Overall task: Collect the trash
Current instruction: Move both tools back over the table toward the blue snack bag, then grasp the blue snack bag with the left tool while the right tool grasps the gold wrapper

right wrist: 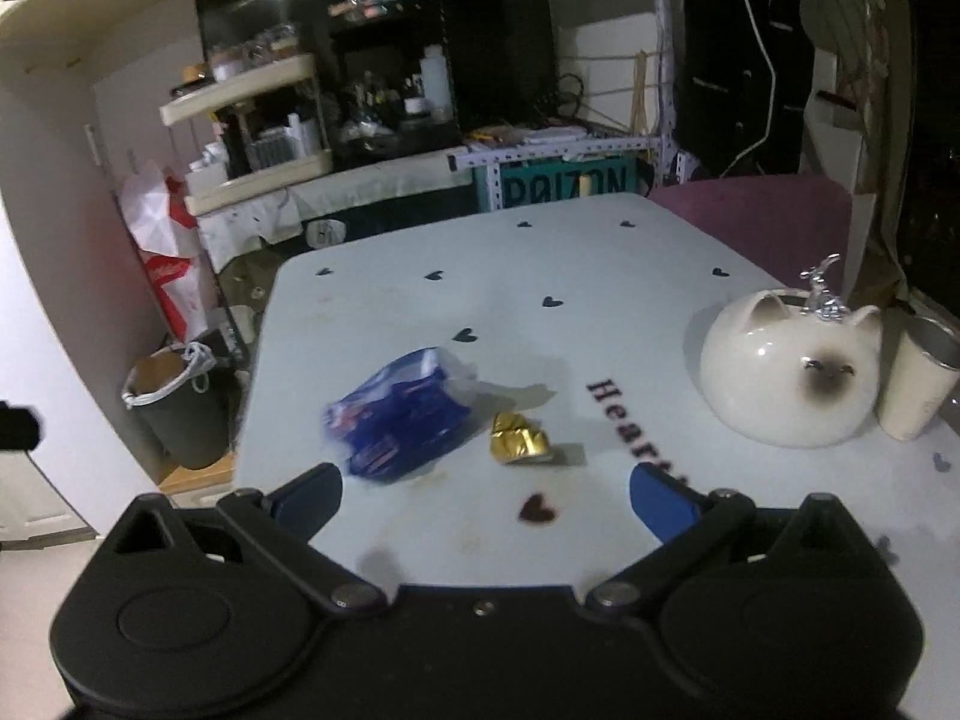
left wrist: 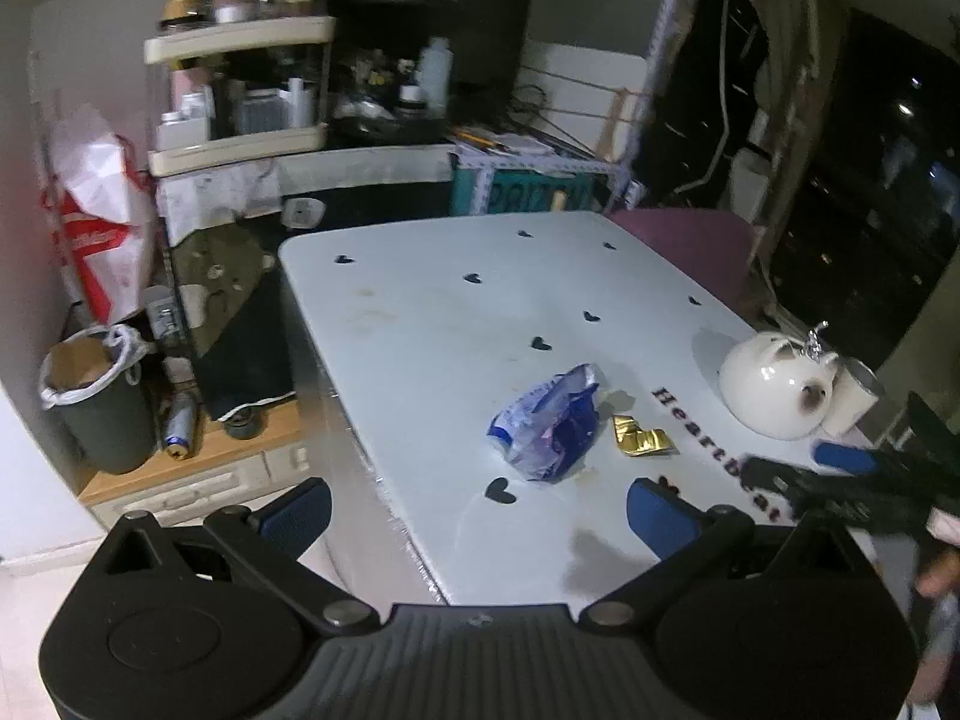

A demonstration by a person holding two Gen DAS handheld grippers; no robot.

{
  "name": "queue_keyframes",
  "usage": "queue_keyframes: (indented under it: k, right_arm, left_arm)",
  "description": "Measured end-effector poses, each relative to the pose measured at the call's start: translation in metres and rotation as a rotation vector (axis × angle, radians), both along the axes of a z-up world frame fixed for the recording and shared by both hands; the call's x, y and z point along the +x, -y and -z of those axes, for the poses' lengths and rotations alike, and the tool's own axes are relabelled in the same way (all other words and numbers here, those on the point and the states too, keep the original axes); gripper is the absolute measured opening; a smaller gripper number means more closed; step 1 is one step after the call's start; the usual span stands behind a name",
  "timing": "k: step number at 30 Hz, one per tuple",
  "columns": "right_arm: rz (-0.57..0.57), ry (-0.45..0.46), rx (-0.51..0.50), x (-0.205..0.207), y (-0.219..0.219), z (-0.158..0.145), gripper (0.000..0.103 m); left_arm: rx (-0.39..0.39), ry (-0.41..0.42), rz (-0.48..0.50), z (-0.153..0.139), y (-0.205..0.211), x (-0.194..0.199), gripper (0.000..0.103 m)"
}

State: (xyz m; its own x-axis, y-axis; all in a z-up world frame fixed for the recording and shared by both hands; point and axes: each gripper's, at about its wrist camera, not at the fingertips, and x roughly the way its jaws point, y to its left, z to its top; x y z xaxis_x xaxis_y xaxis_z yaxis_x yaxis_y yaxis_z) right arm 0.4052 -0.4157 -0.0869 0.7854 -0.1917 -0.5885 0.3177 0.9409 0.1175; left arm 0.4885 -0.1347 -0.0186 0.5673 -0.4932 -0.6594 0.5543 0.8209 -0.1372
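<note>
Over the table's near left edge, seen from the left wrist camera, the left gripper (left wrist: 479, 507) hangs with its blue-padded fingers spread wide and nothing between them. On the white table (left wrist: 420, 324), scattered with small dark hearts, a crumpled blue wrapper (left wrist: 547, 423) lies toward the near edge, and a gold foil wrapper (left wrist: 641, 443) sits just beside it on the right, close enough that I cannot tell whether they touch. A white cat-shaped pot (left wrist: 774, 387) stands at the right edge with a pale cup (left wrist: 855, 397) against it. Down on the floor to the left is a dark bin (left wrist: 99, 408) lined with a white bag. The right gripper (left wrist: 840, 468) pokes in from the right.

From the right wrist camera, the right gripper (right wrist: 485, 501) is likewise wide open and empty, above the near edge. Ahead of its left finger lies the blue wrapper (right wrist: 399, 420), the gold foil wrapper (right wrist: 519, 438) just right of it. The cat-shaped pot (right wrist: 792, 378) and cup (right wrist: 915, 387) stand at the right edge, the bin (right wrist: 180, 408) beyond the left edge.
</note>
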Motion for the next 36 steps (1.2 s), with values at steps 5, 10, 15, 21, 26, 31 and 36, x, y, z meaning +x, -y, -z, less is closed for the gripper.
queue_keyframes:
  k: [5, 10, 15, 21, 26, 31, 36]
  right_arm:
    - [-0.018, -0.033, 0.032, 0.049, 0.03, 0.03, 0.079]
    - [-0.059, -0.075, 0.028, 0.086, 0.047, 0.058, 0.071]
    - [-0.14, -0.143, -0.004, 0.112, 0.062, 0.081, 0.07]
    - [-0.223, -0.165, 0.016, 0.131, 0.077, 0.099, 0.063]
    - [-0.221, -0.147, -0.023, 0.134, 0.067, 0.108, 0.051]
    - [-0.125, -0.117, -0.043, 0.124, 0.059, 0.11, 0.041]
    - [-0.049, -0.117, -0.022, 0.11, 0.05, 0.11, 0.041]
  left_arm:
    - [0.016, -0.042, 0.021, 0.014, 0.014, 0.021, 0.103]
    - [0.021, -0.068, 0.032, 0.026, 0.024, 0.038, 0.103]
    - [0.024, -0.071, 0.059, 0.034, 0.034, 0.051, 0.103]
    - [0.0, -0.08, 0.106, 0.041, 0.044, 0.06, 0.103]
    - [0.018, -0.092, 0.122, 0.053, 0.057, 0.069, 0.103]
    - [0.041, -0.081, 0.152, 0.063, 0.074, 0.081, 0.103]
    - [0.065, -0.06, 0.238, 0.074, 0.099, 0.096, 0.103]
